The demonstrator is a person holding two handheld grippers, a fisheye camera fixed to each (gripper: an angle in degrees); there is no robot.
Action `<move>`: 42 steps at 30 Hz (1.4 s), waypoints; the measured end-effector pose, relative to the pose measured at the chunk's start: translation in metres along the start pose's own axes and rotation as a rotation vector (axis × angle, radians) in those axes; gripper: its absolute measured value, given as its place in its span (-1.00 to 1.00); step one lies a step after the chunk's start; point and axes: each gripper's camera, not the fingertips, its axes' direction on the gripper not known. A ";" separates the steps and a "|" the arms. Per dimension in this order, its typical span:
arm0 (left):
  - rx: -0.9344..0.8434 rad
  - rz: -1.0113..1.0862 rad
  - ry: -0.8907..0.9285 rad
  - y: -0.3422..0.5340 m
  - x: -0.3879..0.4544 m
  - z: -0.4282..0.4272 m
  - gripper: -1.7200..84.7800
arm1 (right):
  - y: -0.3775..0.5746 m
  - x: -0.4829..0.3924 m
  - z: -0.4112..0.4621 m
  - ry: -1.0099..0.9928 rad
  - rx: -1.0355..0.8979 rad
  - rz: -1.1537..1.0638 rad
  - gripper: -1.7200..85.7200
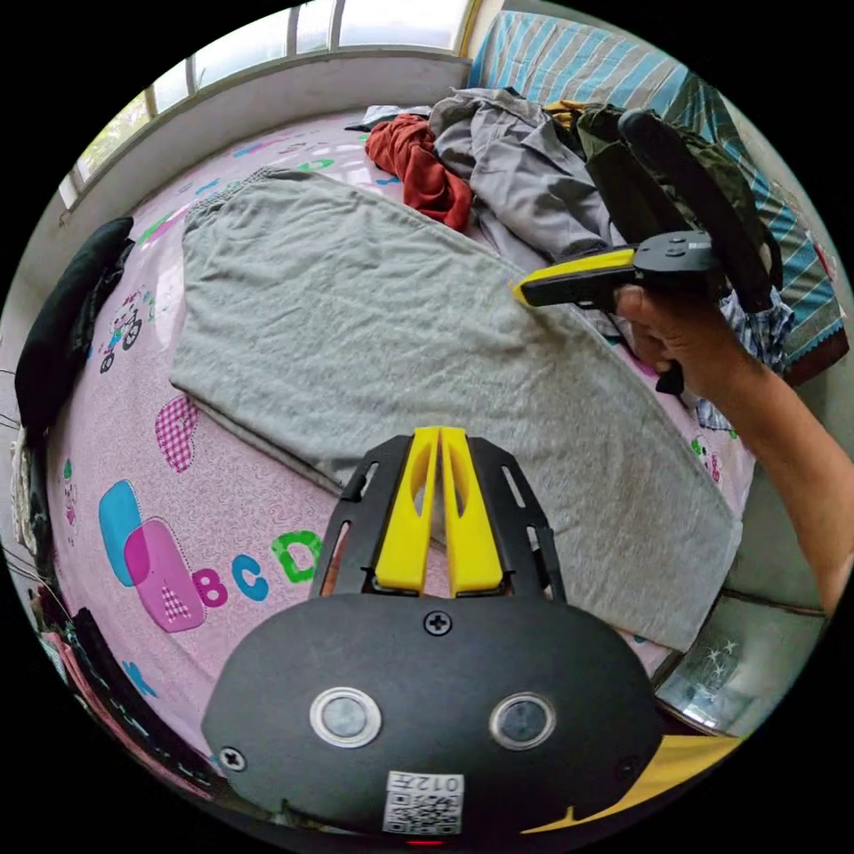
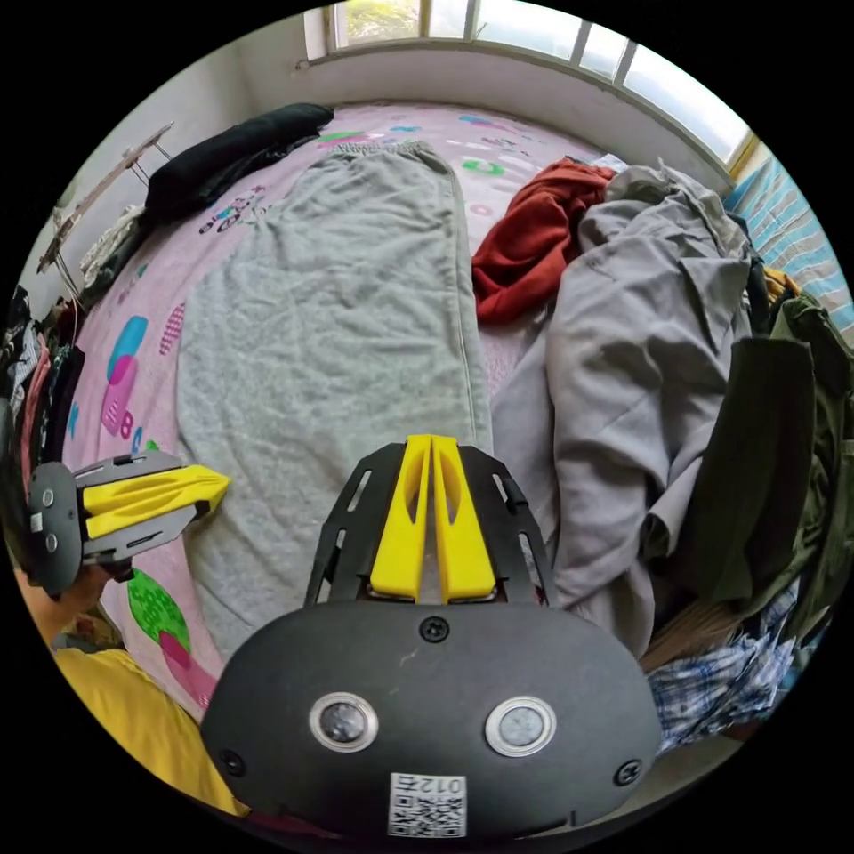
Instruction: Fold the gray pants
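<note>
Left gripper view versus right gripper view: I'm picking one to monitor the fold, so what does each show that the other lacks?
Left gripper view: a person's hand holding the right gripper at the gray pants' long edge, plus the leg ends. Right gripper view: the left gripper seen from outside, at the opposite edge. Both: pants flat on the pink printed sheet, a rumpled red garment, a gray clothing heap.
</note>
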 end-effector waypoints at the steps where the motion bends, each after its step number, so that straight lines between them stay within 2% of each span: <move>1: 0.020 -0.004 -0.007 0.000 -0.001 -0.004 -0.95 | 0.005 0.006 0.001 -0.029 0.014 0.002 -0.96; 5: -0.009 0.019 -0.065 -0.005 0.000 -0.016 -0.95 | 0.008 0.034 -0.001 -0.167 0.005 0.114 -0.96; 8: -0.032 0.004 -0.060 -0.017 -0.002 -0.028 -0.95 | 0.018 0.042 -0.016 -0.166 0.022 0.190 -0.96; 9: -0.052 -0.025 -0.058 -0.025 -0.003 -0.038 -0.95 | 0.022 0.041 -0.022 -0.165 0.031 0.177 -0.96; 12: 0.042 0.048 -0.022 -0.036 0.021 -0.069 -0.95 | 0.050 0.031 -0.042 -0.208 0.039 0.100 -0.96; 14: -0.003 0.113 0.036 -0.046 0.045 -0.065 -0.95 | 0.072 0.023 -0.035 -0.226 -0.035 0.075 -0.96; 15: -0.070 0.148 0.076 -0.051 0.059 -0.055 -0.95 | 0.076 0.021 -0.031 -0.218 -0.056 0.067 -0.96; 17: -0.134 0.173 0.044 -0.052 0.072 -0.043 -0.95 | 0.092 0.021 -0.023 -0.150 -0.075 0.056 -0.96; 18: -0.076 0.165 0.043 -0.050 0.072 -0.050 -0.95 | 0.095 0.024 -0.025 -0.152 -0.056 0.067 -0.96; 20: -0.068 0.163 0.061 -0.053 0.067 -0.055 -0.95 | 0.102 0.040 -0.027 -0.184 -0.054 0.122 -0.96; 23: -0.088 0.169 0.076 -0.061 0.058 -0.066 -0.96 | 0.112 0.054 -0.035 -0.180 -0.058 0.203 -0.96; 26: -0.110 0.129 0.056 -0.070 0.059 -0.087 -0.95 | 0.133 0.049 -0.058 -0.173 -0.059 0.192 -0.96; 29: -0.103 0.195 0.138 -0.072 0.089 -0.107 -0.95 | 0.171 0.033 -0.072 -0.203 -0.085 0.163 -0.96; 31: -0.166 0.279 0.180 -0.070 0.125 -0.105 -0.95 | 0.194 0.025 -0.072 -0.200 -0.128 0.168 -0.96; 34: -0.235 0.350 0.135 -0.061 0.160 -0.100 -0.95 | 0.225 0.020 -0.066 -0.157 -0.217 0.172 -0.96; 36: -0.185 0.375 0.098 -0.060 0.167 -0.112 -0.95 | 0.241 0.025 -0.070 -0.125 -0.210 0.182 -0.96; 42: -0.210 0.423 0.093 -0.077 0.173 -0.151 -0.95 | 0.293 0.063 -0.094 -0.109 -0.210 0.464 -0.96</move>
